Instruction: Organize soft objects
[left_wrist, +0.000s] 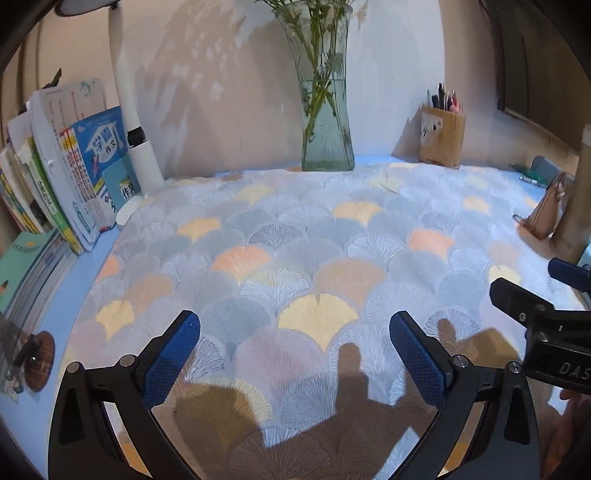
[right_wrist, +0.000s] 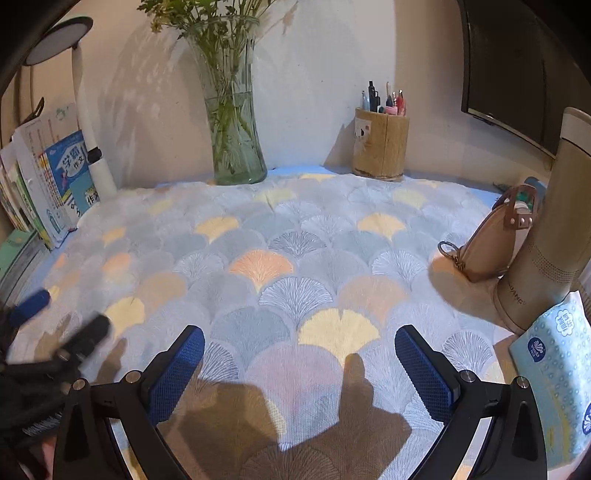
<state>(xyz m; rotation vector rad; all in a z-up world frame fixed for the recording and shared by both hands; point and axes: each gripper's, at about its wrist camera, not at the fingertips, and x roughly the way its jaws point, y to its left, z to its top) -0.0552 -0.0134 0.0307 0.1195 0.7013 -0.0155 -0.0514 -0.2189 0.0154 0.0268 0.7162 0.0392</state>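
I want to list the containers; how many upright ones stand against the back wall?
2: clear glass vase with green stems, centre; round tan pen holder, right corner.

Left gripper (left_wrist: 295, 354) tilted downward, jaws spread wide, nothing between the blue pads (left_wrist: 173, 358). Right gripper (right_wrist: 299, 373) same pitch, jaws wide apart, empty, blue pads (right_wrist: 424, 376) clear. Both side by side, near but apart; each shows at the edge of the other's wrist view.
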